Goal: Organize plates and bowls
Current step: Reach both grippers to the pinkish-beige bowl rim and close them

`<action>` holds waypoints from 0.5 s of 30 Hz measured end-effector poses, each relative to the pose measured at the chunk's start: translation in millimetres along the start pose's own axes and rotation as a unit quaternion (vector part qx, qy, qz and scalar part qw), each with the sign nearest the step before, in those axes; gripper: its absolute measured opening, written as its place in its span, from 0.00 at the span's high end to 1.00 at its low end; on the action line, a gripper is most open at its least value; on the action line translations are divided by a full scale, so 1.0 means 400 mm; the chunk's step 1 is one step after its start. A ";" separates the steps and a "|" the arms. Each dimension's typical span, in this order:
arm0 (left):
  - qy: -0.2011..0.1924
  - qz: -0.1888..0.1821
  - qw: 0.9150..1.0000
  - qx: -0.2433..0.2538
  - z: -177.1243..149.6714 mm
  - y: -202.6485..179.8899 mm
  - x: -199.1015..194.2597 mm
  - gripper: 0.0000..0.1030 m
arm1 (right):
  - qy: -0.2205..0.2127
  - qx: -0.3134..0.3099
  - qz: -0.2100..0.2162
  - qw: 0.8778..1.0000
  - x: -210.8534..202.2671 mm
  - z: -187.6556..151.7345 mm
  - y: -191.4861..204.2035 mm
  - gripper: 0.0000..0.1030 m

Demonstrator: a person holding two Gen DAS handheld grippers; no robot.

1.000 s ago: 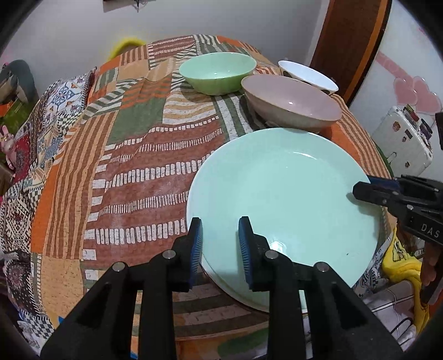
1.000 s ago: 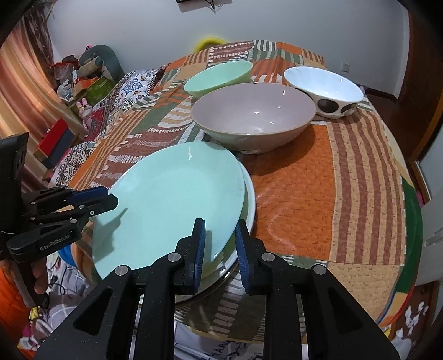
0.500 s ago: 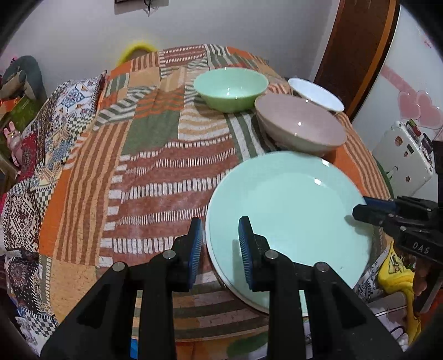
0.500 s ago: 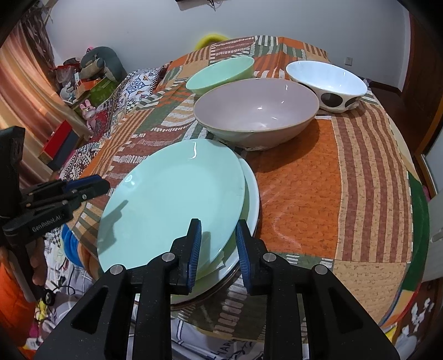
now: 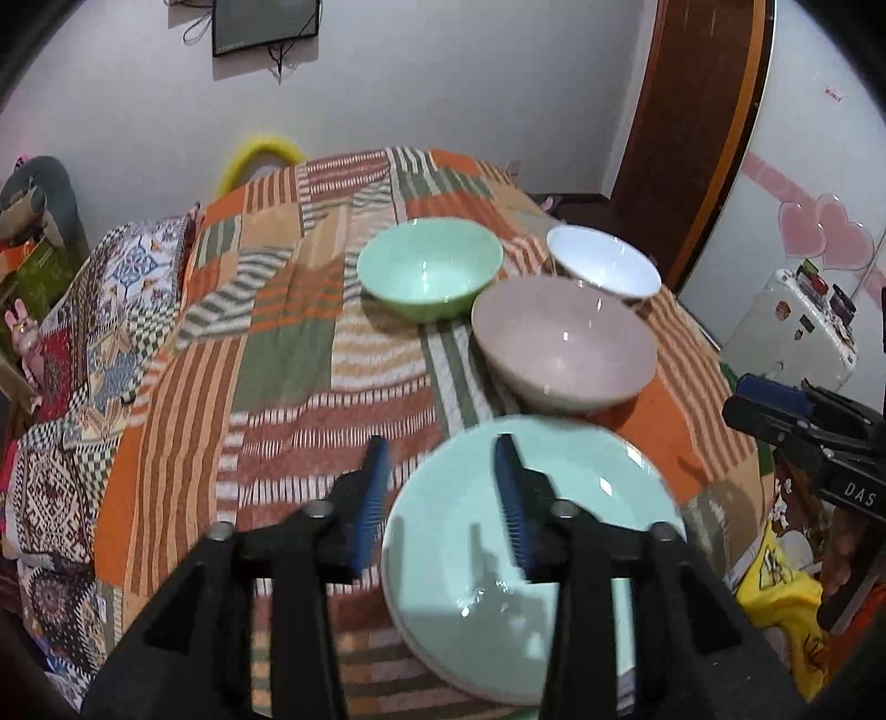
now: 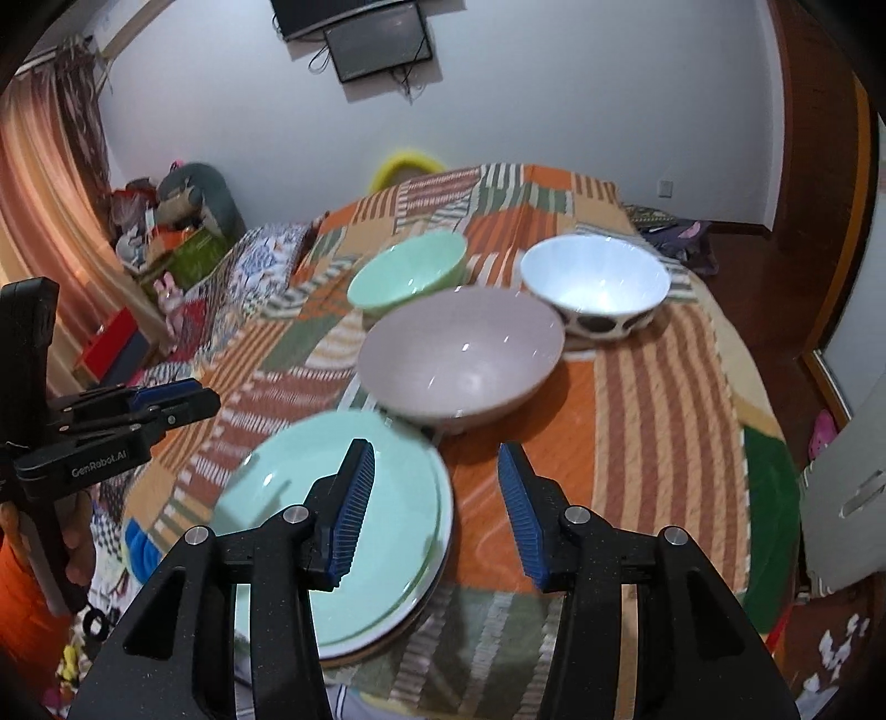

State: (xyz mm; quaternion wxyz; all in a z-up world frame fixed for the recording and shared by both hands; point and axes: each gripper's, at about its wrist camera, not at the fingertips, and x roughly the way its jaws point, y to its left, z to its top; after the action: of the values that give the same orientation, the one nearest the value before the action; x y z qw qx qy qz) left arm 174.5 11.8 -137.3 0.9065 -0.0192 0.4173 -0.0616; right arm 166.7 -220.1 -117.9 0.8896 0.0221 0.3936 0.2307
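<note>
You get even, fairly bright indoor light from overhead in both views. Small white glints sit inside the pink bowl [image 6: 462,354] and on the green plate [image 5: 531,554], and the left gripper [image 5: 440,504] throws soft shadows onto that plate. Motion blur smears the plate's rim and the patchwork cloth [image 6: 659,399]. Fisheye bending curves the walls, and your corners go black.

- a dark screen [image 6: 378,47] is hanging on the pale wall [image 6: 554,83], cables dangling beneath
- a striped curtain [image 6: 52,183] is draping along one side
- a brown wooden door [image 5: 698,127] is standing beside the wall
</note>
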 end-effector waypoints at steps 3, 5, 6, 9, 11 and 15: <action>-0.007 -0.008 1.000 -0.006 0.035 -0.005 0.014 0.51 | -0.009 0.009 -0.002 1.000 0.005 0.023 -0.016 0.58; -0.004 -0.014 1.000 -0.010 0.059 -0.007 0.038 0.51 | -0.012 0.016 -0.002 1.000 0.014 0.038 -0.031 0.58; -0.001 -0.017 1.000 -0.012 0.070 -0.008 0.052 0.51 | -0.012 0.020 -0.002 1.000 0.021 0.042 -0.039 0.58; 0.014 -0.021 1.000 -0.011 0.093 -0.017 0.104 0.51 | -0.008 0.031 -0.002 0.999 0.046 0.055 -0.058 0.58; 0.017 -0.018 1.000 -0.005 0.104 -0.022 0.138 0.51 | -0.003 0.039 -0.004 0.999 0.070 0.064 -0.073 0.58; 0.026 -0.015 1.000 0.003 0.124 -0.031 0.207 0.51 | 0.006 0.048 -0.009 0.999 0.107 0.079 -0.098 0.58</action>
State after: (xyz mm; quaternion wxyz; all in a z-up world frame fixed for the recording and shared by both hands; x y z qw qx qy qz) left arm 264.1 -12.0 -166.4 0.8944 -0.0208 0.4402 -0.0770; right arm 229.3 -232.4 -134.3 0.8874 0.0600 0.4094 0.2032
